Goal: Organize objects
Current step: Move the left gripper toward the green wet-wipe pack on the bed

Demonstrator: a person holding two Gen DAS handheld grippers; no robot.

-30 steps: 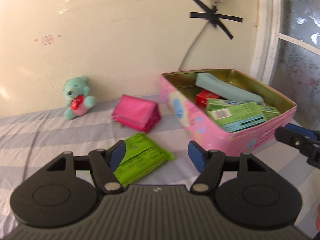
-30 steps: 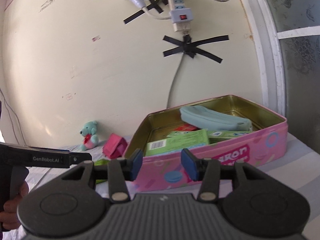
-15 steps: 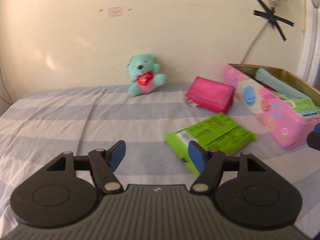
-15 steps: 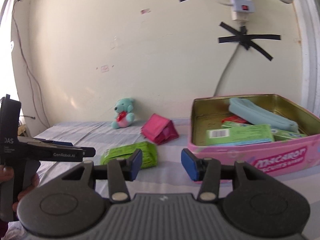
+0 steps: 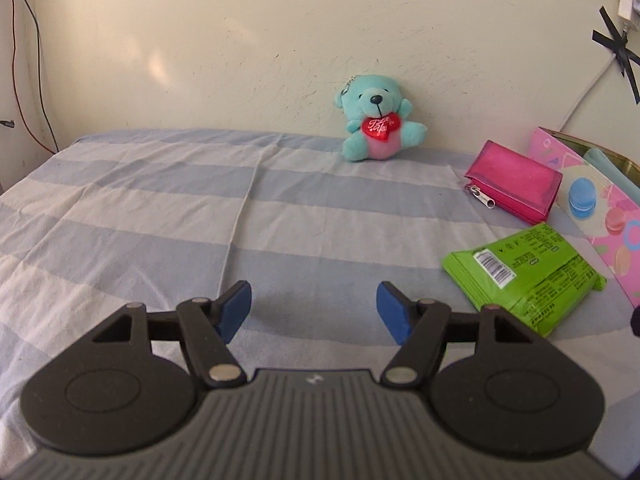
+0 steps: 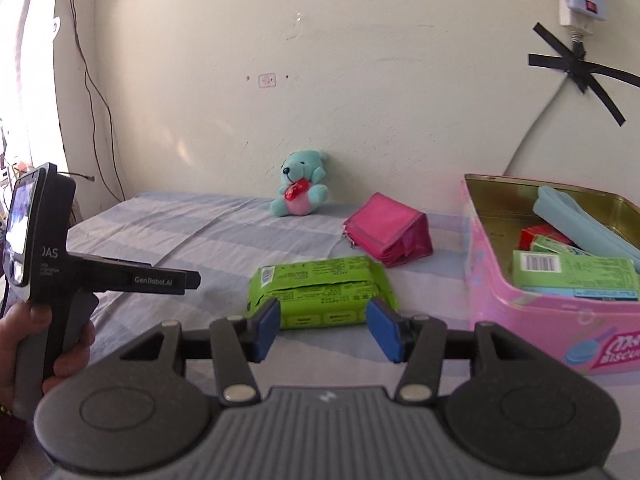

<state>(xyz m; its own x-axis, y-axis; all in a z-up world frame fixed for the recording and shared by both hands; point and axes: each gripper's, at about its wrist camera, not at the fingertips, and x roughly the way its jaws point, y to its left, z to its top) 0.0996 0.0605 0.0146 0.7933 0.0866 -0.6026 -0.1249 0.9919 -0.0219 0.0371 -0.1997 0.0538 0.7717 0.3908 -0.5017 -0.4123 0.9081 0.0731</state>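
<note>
Pink tin [image 6: 532,312] sits right, partly filled. Green packet [image 6: 320,292] lies near-centre on striped sheet [image 5: 160,216], framed by wide-open, empty right gripper [image 6: 326,330]; pickup judged next. Left gripper [image 5: 314,316] is held wide, empty.

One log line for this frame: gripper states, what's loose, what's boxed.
left gripper open, empty | right gripper open, facing green packet | loose: pink pouch, teddy | pink tin partly filled

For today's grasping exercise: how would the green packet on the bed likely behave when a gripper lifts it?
The green packet looks soft and film-wrapped, so it probably sags and may slip between the pads. It lies flat, so it is unlikely to roll. It seems light for its size.
</note>
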